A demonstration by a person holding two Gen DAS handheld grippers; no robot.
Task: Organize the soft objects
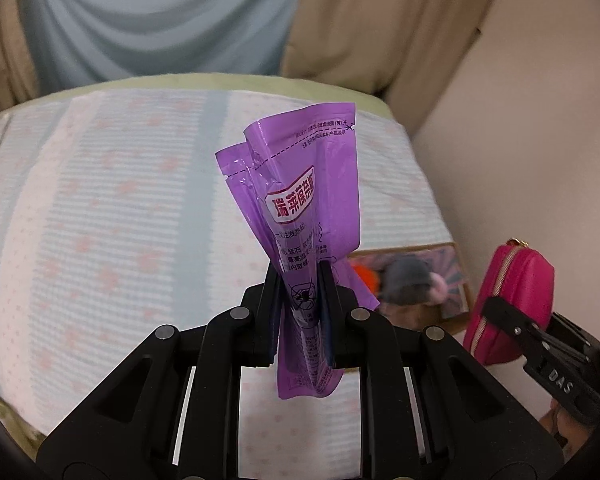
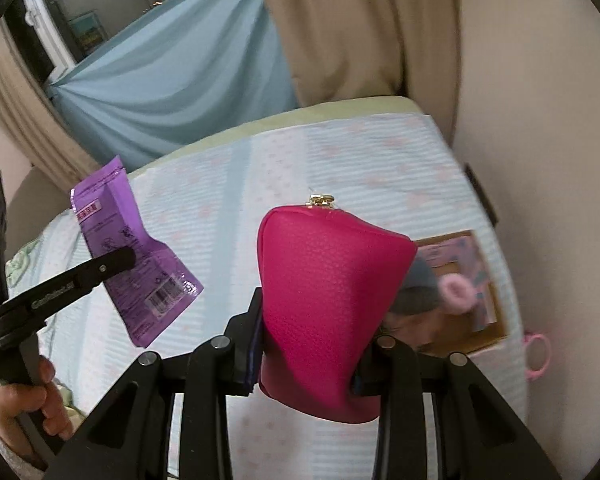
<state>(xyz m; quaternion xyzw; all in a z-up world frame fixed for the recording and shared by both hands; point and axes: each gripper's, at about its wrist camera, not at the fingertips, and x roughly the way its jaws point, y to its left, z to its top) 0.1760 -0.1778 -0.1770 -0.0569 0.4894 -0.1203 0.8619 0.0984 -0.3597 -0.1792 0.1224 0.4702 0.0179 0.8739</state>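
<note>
My left gripper [image 1: 300,280] is shut on a crumpled purple plastic packet [image 1: 300,200] and holds it upright above the bed; the packet also shows in the right wrist view [image 2: 132,256] at the left. My right gripper [image 2: 312,320] is shut on a pink zip pouch [image 2: 324,300] with a gold zip pull, held above the bed; the pouch shows in the left wrist view [image 1: 512,300] at the right. A cardboard box [image 2: 488,320] on the bed near the wall holds a grey plush toy [image 2: 420,280] with a pink ear and something orange [image 1: 364,276].
The bed [image 1: 100,220] has a pale striped cover with pink stars. A wall [image 2: 540,120] runs along its right side. Blue and beige curtains [image 1: 160,20] hang behind it. A pink ring-shaped item [image 2: 538,354] lies by the wall beside the box.
</note>
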